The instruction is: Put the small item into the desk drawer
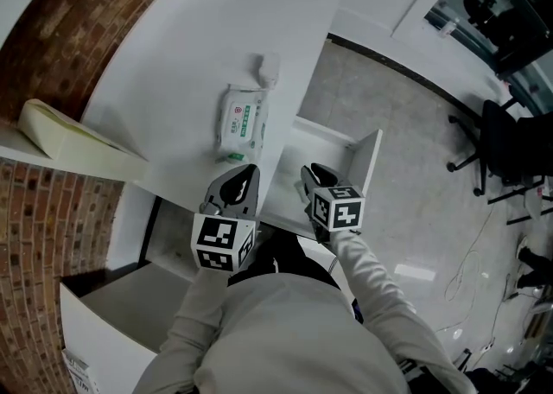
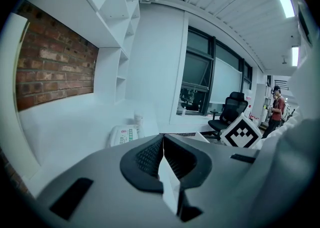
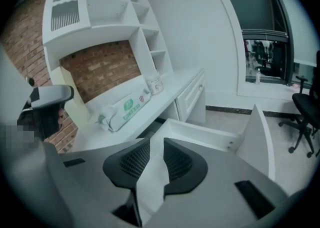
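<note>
A small white cup-like item (image 1: 269,68) stands on the white desk (image 1: 173,81), just beyond a green-and-white pack of wipes (image 1: 240,123). Both also show in the left gripper view as the item (image 2: 138,119) and the pack (image 2: 125,134), and in the right gripper view as the item (image 3: 155,84) and the pack (image 3: 125,109). The desk drawer (image 1: 373,159) stands pulled out at the desk's right; I see nothing in it (image 3: 260,132). My left gripper (image 1: 240,189) hovers at the desk's near edge, jaws together and empty (image 2: 163,139). My right gripper (image 1: 315,181) hangs over the drawer, jaws apart with nothing between them (image 3: 156,144).
A cream board (image 1: 60,137) leans at the desk's left by the brick wall (image 1: 78,29). White shelves (image 3: 125,17) rise behind the desk. A black office chair (image 1: 501,142) stands on the floor to the right. A person (image 2: 276,109) stands far off.
</note>
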A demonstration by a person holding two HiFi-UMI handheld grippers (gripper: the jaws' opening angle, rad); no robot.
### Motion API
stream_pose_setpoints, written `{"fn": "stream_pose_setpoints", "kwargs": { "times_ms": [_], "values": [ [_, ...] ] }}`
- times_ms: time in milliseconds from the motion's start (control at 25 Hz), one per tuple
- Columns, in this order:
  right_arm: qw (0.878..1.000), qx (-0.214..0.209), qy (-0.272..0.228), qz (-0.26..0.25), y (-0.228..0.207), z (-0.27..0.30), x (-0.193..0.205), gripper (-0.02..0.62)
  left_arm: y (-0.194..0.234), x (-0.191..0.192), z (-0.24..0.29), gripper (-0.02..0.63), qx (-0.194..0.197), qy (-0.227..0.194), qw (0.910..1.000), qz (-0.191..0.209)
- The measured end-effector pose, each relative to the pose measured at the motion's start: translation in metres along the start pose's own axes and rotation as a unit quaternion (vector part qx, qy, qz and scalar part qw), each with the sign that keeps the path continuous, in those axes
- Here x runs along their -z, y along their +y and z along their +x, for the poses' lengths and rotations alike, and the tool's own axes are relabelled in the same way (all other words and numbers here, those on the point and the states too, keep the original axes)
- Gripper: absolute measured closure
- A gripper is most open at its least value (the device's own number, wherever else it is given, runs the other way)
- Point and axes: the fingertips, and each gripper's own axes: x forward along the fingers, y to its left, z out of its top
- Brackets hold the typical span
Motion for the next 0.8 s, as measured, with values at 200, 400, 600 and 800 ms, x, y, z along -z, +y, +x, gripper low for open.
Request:
{"fn": "stream_pose_setpoints", "kwargs": {
  "times_ms": [200,400,600,800],
  "values": [
    [0.999,-0.009,-0.053,-0.002,0.012,-0.029,-0.028,0.506,-0.004,-0.003,-0.002,0.587,0.008,-0.007,0.9999,0.003],
    [0.995,-0.007,-0.099,-0.004,0.020,-0.057,-0.049,0.534,-0.003,-0.005,-0.006,0.586,0.012,-0.010,0.9999,0.007],
    [0.991,-0.004,-0.136,0.005,0.026,-0.080,-0.062,0.541,-0.002,-0.006,-0.008,0.587,0.018,-0.014,0.9997,0.009],
    [0.986,0.007,-0.168,0.008,0.032,-0.104,-0.071,0.562,-0.005,-0.008,-0.009,0.588,0.026,-0.019,0.9994,0.010]
  ]
}}
